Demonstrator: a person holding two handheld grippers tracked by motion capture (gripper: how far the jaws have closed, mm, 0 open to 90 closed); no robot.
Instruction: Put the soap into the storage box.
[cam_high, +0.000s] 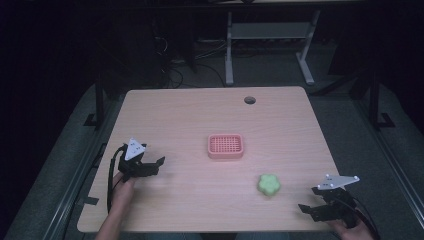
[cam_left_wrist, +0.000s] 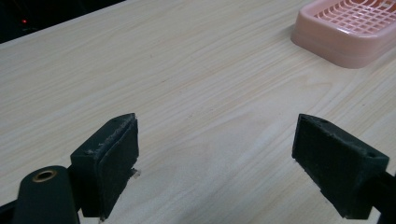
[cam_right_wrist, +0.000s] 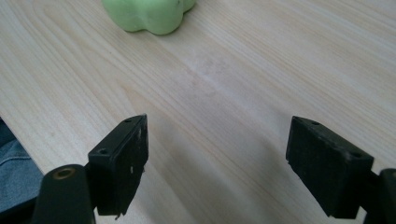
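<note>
A pink slotted soap dish (cam_high: 225, 146) sits near the middle of the wooden table (cam_high: 200, 115); its corner shows at the top right of the left gripper view (cam_left_wrist: 348, 32). A green flower-shaped soap (cam_high: 268, 184) lies to the right and nearer the front edge, also seen at the top of the right gripper view as a green soap (cam_right_wrist: 149, 16). My left gripper (cam_high: 155, 165) stands open at the table's left, empty, jaws pointing toward the dish. My right gripper (cam_high: 310, 200) stands open at the front right corner, empty, a short way from the soap.
A round cable hole (cam_high: 249, 100) lies near the table's far edge. Beyond the table stand white desk legs (cam_high: 229, 50) and cables on a dark floor. A person's blue trouser leg (cam_right_wrist: 14, 163) shows past the near table edge.
</note>
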